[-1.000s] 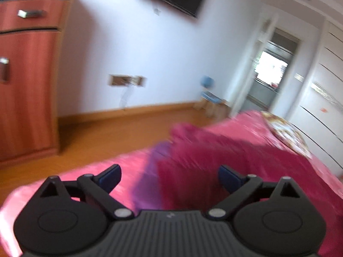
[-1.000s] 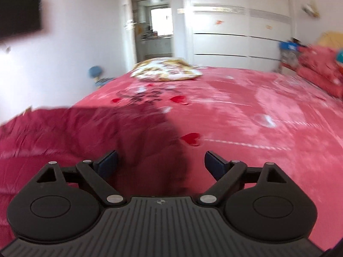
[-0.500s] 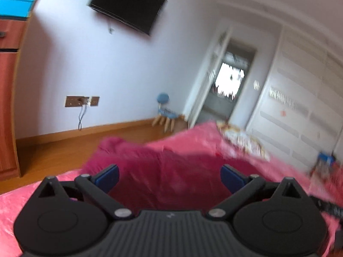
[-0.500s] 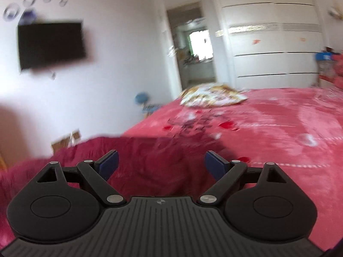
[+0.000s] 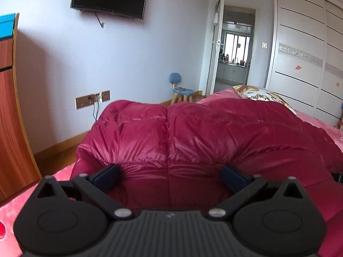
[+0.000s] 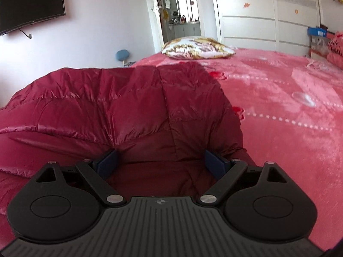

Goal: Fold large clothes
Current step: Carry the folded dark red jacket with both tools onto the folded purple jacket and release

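The down jacket [image 5: 193, 137], a puffy crimson quilted garment, lies bunched on the pink bed [image 6: 289, 111], near its edge on the side of the wall with the television. We judge that we are at the start of a fold: both tools are pushed up against the near hem, and nothing is pinched yet. The left gripper [image 5: 169, 176] has its fingers [image 5: 107, 176] spread wide, with padded fabric bulging into the gap between them; the right gripper [image 6: 160, 162] stands the same way, its fingers [image 6: 214, 163] apart and a fold of cloth lying between. The next move, as we see it, calls for closing both pairs on the hem, then lifting and carrying that edge over the rest of the garment. The slick, thick filling may slip out of a shallow bite, so a deep hold seems wise.

The left view alone shows the wooden cabinet [image 5: 12, 117], the floor [image 5: 60, 152] beside the bed and the small blue stool [image 5: 180, 85] in full. The right view alone shows the open stretch of bedspread beyond the jacket's right end, and the patterned pillow [image 6: 197, 48] entire.
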### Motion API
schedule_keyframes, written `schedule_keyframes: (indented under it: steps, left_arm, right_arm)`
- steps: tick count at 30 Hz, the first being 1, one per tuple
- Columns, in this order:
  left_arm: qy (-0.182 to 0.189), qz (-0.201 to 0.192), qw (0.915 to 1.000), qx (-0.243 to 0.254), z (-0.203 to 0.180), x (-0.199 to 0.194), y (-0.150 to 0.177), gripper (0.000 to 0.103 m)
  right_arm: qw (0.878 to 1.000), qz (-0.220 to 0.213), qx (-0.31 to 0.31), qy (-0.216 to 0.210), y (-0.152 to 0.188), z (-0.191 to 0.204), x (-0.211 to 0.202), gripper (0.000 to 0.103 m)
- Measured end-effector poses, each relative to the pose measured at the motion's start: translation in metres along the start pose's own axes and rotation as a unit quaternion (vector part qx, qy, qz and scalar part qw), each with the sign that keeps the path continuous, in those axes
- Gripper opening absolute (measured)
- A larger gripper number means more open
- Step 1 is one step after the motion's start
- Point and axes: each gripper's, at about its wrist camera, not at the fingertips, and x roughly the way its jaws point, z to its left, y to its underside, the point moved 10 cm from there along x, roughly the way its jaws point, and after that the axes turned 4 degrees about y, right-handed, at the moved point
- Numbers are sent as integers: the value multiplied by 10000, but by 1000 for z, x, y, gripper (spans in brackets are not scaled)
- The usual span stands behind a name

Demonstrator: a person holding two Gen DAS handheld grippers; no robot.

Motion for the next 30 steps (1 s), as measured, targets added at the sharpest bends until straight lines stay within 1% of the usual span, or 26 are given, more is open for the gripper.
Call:
schedule_keyframes:
  steps: [2,3,5,6,7,8,9,11,13,15,18,20,23,26,30]
  left_arm:
    - [5,-40,10000,16,-3,-8,-4,102]
    - [73,-115,9999,28,-6,-14,-8,102]
    - [168,-360,9991,151,-16,-27,-19,102]
    - [120,-498,9983,283,-20,-37,-24,102]
    - [22,-607,9973,413,-24,-47,-29,102]
    - [-52,-708,9961,533,-28,-58,-33,102]
    - [-61,-784,9949,628,-33,-71,-35,102]
    - [3,-812,9945,658,-41,-90,-34,102]
    - [57,-742,9954,608,-47,-107,-26,102]
    - [82,-545,9968,576,-52,-120,-13,102]
    - [203,-126,9982,549,-60,-140,10,102]
    - [177,13,9983,556,-61,-158,26,102]
    - [127,265,9977,606,-65,-183,49,102]
    - [37,458,9968,649,-68,-206,66,102]
    - [9,691,9957,623,-71,-236,84,102]
  right_arm:
    - [10000,-48,0,43,-7,-2,-13,103]
    - [9999,-146,48,17,-11,-1,-28,103]
    - [9986,-492,217,-22,-22,-4,-50,103]
    - [9972,-676,332,-10,-26,-7,-70,103]
    - [9958,-812,421,-13,-23,-12,-95,103]
    - [9948,-905,472,-26,-24,-17,-103,103]
    - [9935,-1023,499,-10,-23,-20,-122,103]
    - [9929,-1103,435,108,-13,-25,-148,103]
    - [9937,-1040,288,306,6,-27,-175,103]
    - [9938,-1023,127,425,24,-27,-198,103]
    - [9946,-904,-6,513,53,-27,-226,103]
    - [9947,-853,-130,557,71,-27,-241,103]
    - [9944,-894,-164,534,96,-26,-269,103]
    - [9942,-929,-175,508,112,-25,-290,103]
    - [9961,-808,176,320,112,-29,-299,103]
